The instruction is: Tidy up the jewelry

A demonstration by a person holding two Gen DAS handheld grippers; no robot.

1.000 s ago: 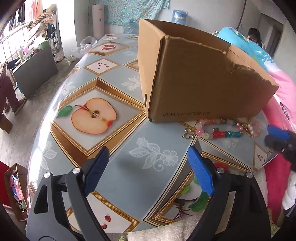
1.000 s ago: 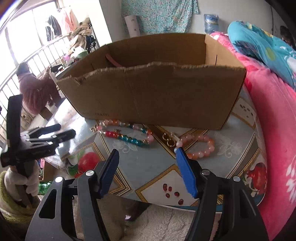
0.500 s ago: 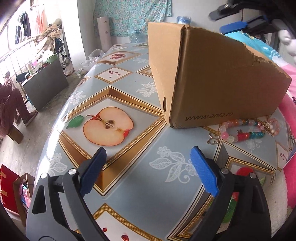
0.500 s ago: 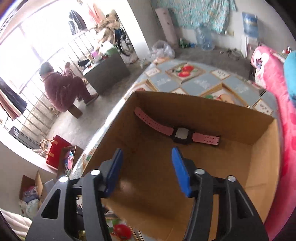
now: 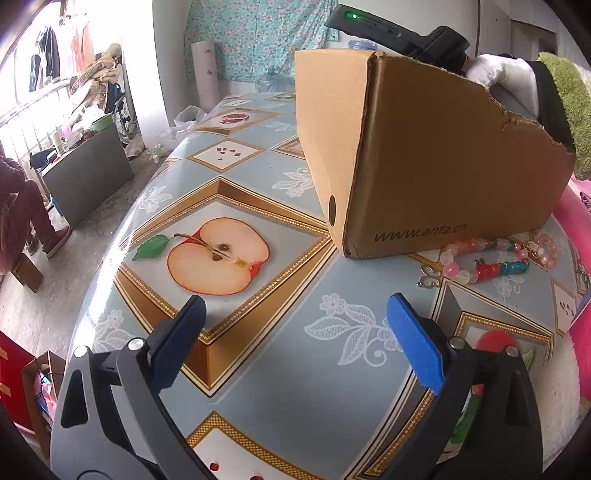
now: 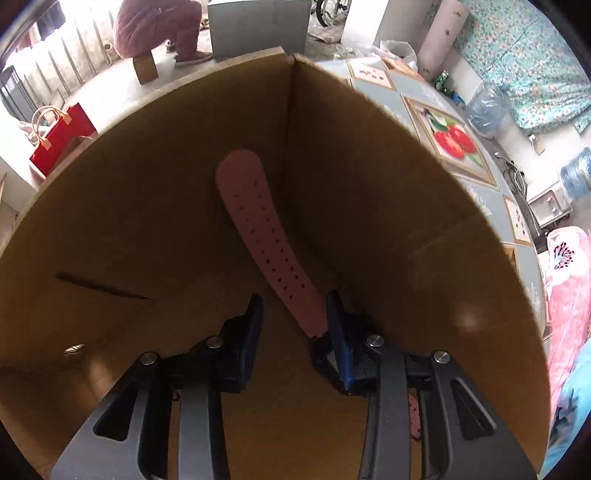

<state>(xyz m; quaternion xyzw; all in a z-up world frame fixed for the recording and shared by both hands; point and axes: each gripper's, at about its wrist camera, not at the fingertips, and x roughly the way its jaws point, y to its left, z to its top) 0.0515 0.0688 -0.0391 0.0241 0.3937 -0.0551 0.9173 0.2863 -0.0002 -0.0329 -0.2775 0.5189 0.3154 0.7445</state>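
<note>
A brown cardboard box stands on the patterned table. Bead bracelets in pink, red and teal lie on the table by the box's front wall. My left gripper is open and empty, low over the table left of the bracelets. My right gripper is inside the box, jaws open. A pink watch lies on the box floor; its strap runs between the fingers and its black case sits against the right finger. In the left wrist view the right gripper's body shows above the box.
A pink blanket lies past the table's right edge. A person in pink sits on the floor at the left beside a grey cabinet. A red bag stands on the floor.
My right gripper rose from the bracelets, went over the box rim and dropped inside, down to the pink watch. My left gripper moved closer to the table and box.
</note>
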